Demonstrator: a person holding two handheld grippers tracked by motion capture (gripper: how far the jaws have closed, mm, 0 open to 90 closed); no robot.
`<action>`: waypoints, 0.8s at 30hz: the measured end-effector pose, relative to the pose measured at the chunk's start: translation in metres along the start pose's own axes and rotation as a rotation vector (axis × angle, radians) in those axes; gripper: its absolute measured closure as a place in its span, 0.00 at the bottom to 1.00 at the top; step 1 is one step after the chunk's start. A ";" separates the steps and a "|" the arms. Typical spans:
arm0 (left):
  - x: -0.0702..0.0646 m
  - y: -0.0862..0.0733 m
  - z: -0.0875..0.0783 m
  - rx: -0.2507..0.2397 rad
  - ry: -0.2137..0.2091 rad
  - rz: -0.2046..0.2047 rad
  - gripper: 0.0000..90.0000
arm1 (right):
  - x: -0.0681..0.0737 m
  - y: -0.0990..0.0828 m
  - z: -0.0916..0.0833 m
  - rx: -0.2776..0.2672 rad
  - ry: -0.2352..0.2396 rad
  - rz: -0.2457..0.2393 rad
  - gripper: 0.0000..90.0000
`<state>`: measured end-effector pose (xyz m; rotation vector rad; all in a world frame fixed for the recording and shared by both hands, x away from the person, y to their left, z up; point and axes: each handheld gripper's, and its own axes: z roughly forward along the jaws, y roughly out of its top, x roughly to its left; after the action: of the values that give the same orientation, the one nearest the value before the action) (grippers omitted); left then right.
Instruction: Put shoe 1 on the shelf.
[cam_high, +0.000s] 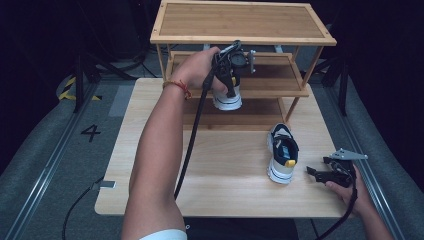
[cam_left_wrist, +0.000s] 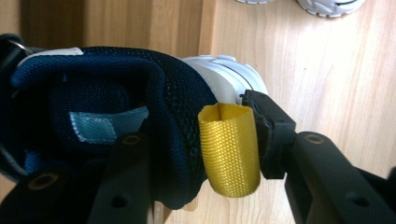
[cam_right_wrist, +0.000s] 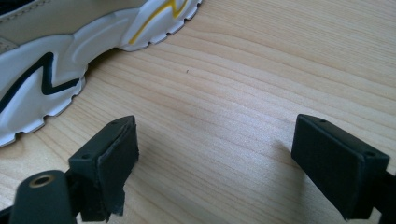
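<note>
high view, 12 o'clock end of the table (cam_high: 150, 165): left gripper (cam_high: 232, 92) down on the heel of the navy shoe (cam_high: 226, 102), at the lower shelf of the bamboo rack (cam_high: 240, 39). cannot tell whether resting on that shelf or hanging just above it.

left gripper view: jaws part-spread, astride the padded heel collar, one inside the shoe at 7 o'clock, the other's pad touching the side of the yellow heel loop (cam_left_wrist: 229, 149) at 3 o'clock. loop round and uncrushed, so reads as a slack straddle, not a pinch.

looks light. mesh upper soft, likely gives under a pad; foam sole stiffer, with ridged tread that ought not to slide on wood. best taken at the heel collar, one jaw in and one out, where the padding and stiffened back offer something firm. loop alone looks floppy and probably lets the shoe swing.

right gripper (cam_high: 312, 172) at 4 o'clock of the table, jaws spread wide over bare wood, holding nothing. second shoe (cam_high: 282, 152) just beside it, at 10 o'clock in the right gripper view.
</note>
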<state>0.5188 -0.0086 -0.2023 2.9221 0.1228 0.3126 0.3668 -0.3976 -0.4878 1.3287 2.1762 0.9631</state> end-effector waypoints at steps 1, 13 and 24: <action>0.000 -0.001 -0.001 -0.004 0.011 -0.004 0.61 | 0.000 0.000 0.000 0.000 0.000 0.000 0.17; -0.008 -0.015 -0.016 -0.088 0.189 -0.080 0.49 | 0.000 0.000 0.000 0.001 0.000 0.000 0.17; -0.039 -0.039 -0.008 -0.308 0.351 -0.268 0.26 | 0.000 0.000 0.000 0.000 -0.001 -0.001 0.17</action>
<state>0.4764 0.0268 -0.2109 2.4834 0.4681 0.7240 0.3668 -0.3976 -0.4876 1.3272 2.1766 0.9617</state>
